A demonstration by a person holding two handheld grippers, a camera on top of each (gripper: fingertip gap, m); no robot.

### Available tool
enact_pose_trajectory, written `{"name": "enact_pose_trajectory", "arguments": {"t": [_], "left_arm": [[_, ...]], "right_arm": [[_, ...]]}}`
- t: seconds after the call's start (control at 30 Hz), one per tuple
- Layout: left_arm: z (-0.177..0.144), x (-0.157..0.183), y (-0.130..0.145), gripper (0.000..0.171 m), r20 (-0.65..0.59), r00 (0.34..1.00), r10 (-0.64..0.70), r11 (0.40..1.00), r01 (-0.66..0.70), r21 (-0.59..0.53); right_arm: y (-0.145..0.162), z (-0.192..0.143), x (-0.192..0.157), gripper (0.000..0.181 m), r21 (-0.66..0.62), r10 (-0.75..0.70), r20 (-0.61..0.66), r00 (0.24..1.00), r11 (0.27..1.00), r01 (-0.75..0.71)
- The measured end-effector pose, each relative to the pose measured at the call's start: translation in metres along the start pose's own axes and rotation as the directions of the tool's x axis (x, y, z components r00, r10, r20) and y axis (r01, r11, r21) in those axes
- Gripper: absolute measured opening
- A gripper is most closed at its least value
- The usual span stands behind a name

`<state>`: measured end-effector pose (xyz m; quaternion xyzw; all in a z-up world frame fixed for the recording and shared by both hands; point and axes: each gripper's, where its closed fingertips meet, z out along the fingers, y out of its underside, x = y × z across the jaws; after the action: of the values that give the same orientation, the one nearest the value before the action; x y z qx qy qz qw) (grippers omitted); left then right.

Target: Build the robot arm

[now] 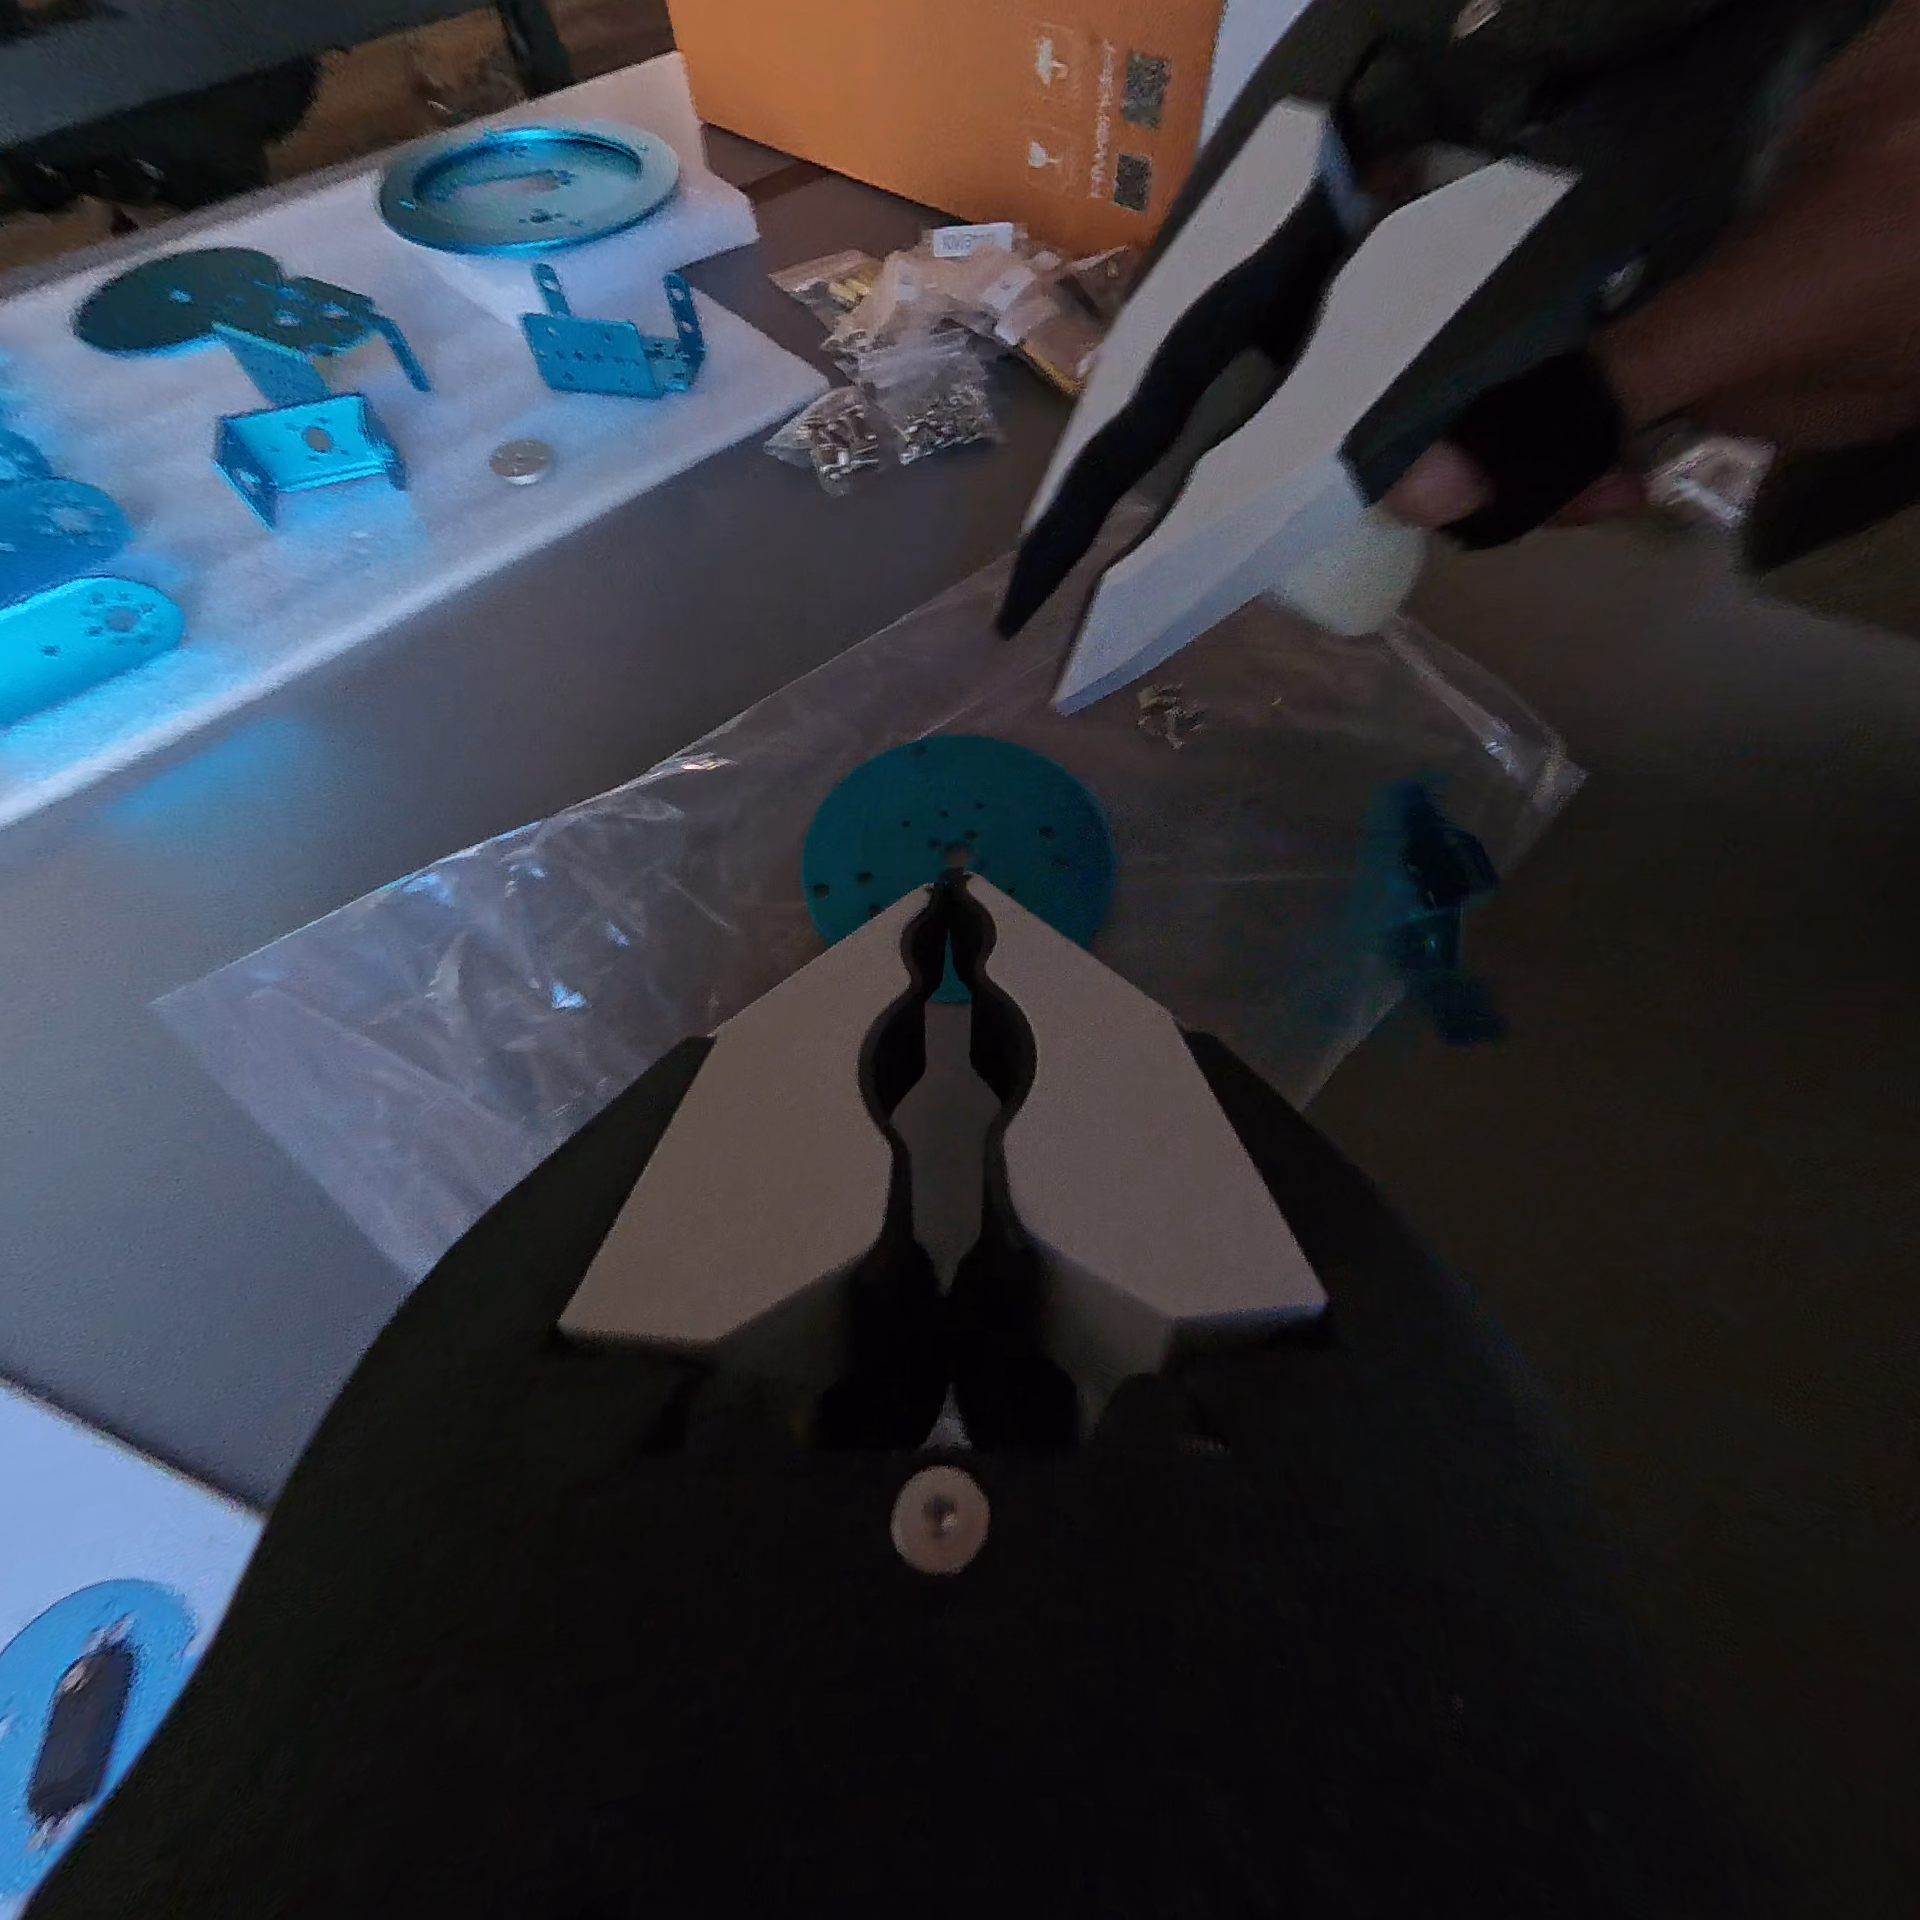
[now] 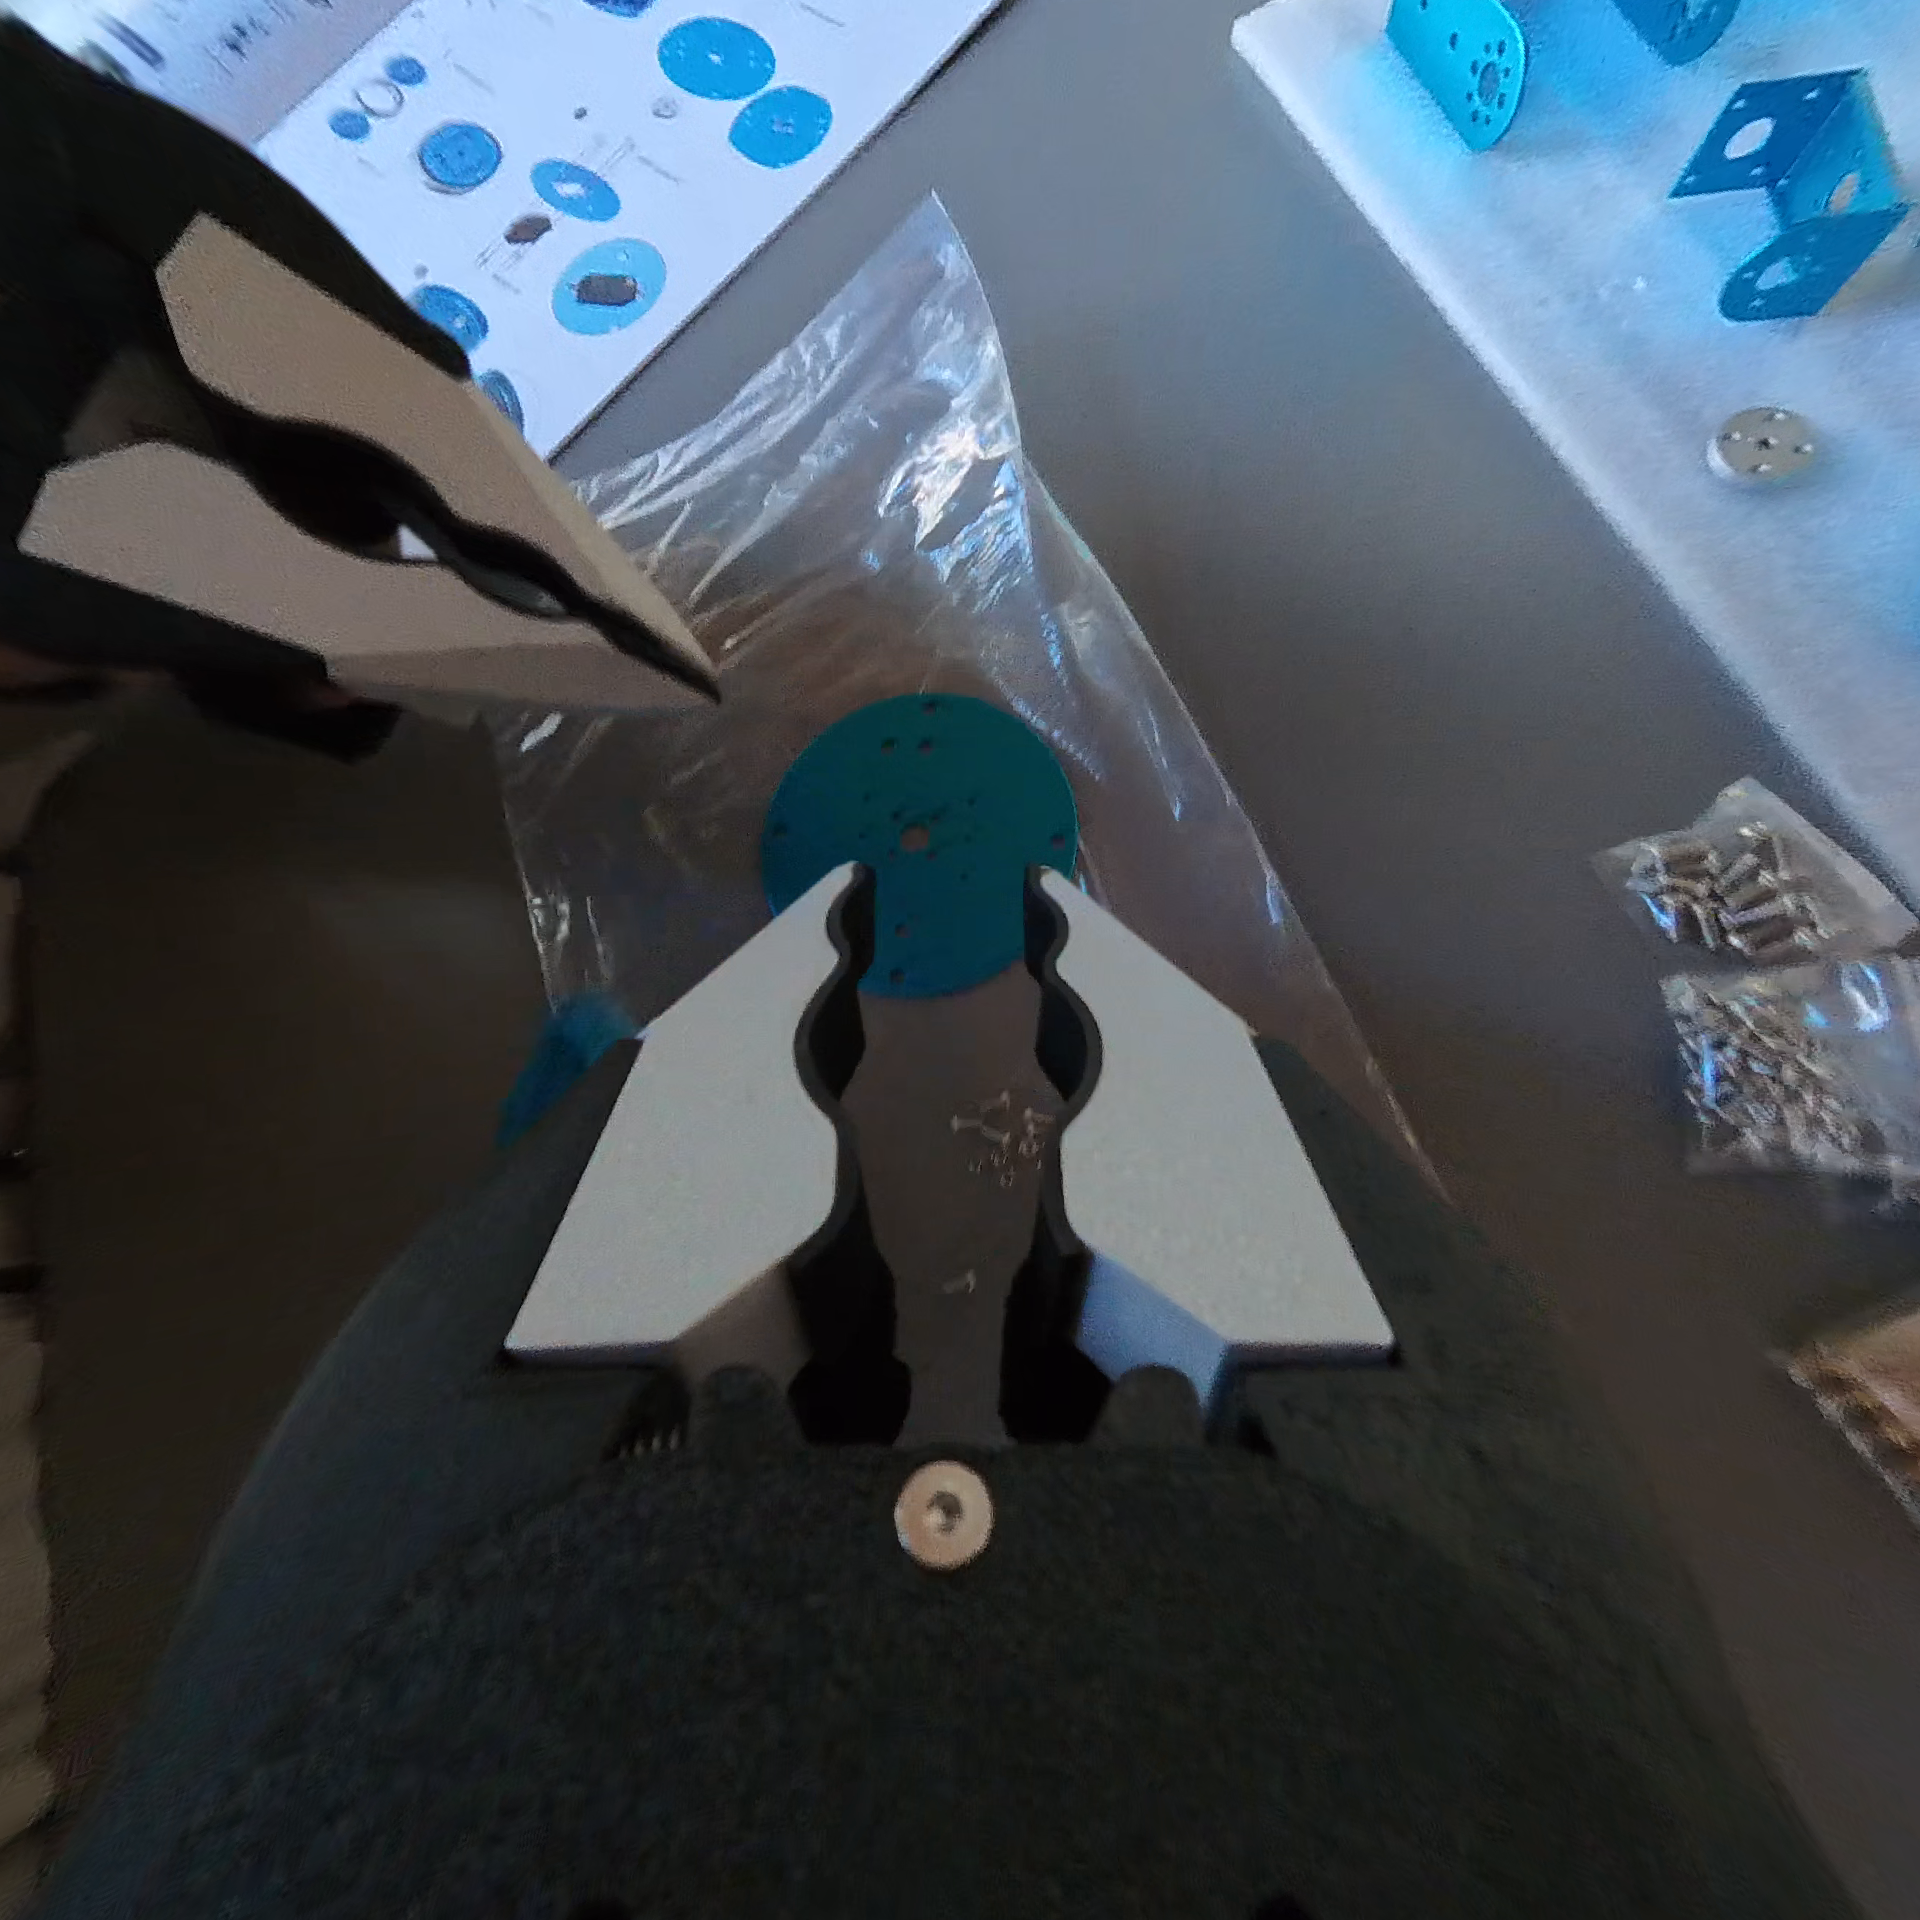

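A teal round plate with small holes lies inside a clear plastic bag on the grey table. My left gripper is shut, with its tips over the plate's middle. I cannot tell whether bag film is pinched between them. In the right wrist view the left gripper is shut just beyond the plate. My right gripper is open above the bag, its fingers either side of the plate's near half, gripping nothing. It also shows in the left wrist view. Loose small screws and a blue part lie in the bag.
A white foam tray at the left carries several blue metal brackets and rings. An orange box stands at the back. Small bags of screws lie beside the tray. A printed sheet lies past the bag. A gloved hand holds the right gripper. About 6 centimetres separates my left fingertips from my right.
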<state>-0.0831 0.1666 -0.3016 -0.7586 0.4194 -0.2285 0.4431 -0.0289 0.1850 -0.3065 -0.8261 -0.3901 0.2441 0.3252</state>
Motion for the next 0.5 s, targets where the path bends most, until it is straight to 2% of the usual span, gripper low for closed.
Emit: {"name": "enact_pose_trajectory", "arguments": {"t": [0.1, 0.2, 0.27, 0.3, 0.4, 0.5], "left_arm": [[0.006, -0.007, -0.002, 0.000, 0.017, 0.999, -0.039, 0.999, 0.039, -0.011], [0.001, -0.003, 0.004, 0.000, -0.014, 0.998, -0.058, 0.998, 0.058, -0.023], [-0.004, 0.003, 0.006, 0.000, -0.021, 0.999, -0.041, 0.999, 0.041, -0.017], [-0.005, 0.008, 0.006, 0.001, -0.033, 0.999, -0.036, 0.999, 0.036, -0.013], [-0.008, 0.026, 0.000, 0.019, -0.133, 0.989, -0.065, 0.998, 0.068, 0.017], [-0.012, 0.042, -0.009, 0.029, -0.233, 0.969, -0.087, 0.994, 0.099, 0.038]], "right_arm": [[0.000, 0.012, 0.001, 0.027, 0.018, 0.051, 0.092, 0.994, 0.998, -0.053], [0.010, -0.001, 0.011, 0.024, 0.028, 0.054, 0.038, 0.998, 0.998, -0.055], [-0.002, -0.020, 0.029, 0.019, 0.132, 0.086, -0.053, 0.995, 0.988, -0.078], [-0.008, -0.027, 0.034, 0.019, 0.172, 0.114, -0.059, 0.992, 0.980, -0.102], [-0.010, -0.038, 0.045, 0.023, 0.191, 0.144, -0.088, 0.986, 0.974, -0.125], [-0.018, -0.059, 0.051, 0.023, 0.217, 0.072, -0.165, 0.984, 0.976, -0.035]]}}
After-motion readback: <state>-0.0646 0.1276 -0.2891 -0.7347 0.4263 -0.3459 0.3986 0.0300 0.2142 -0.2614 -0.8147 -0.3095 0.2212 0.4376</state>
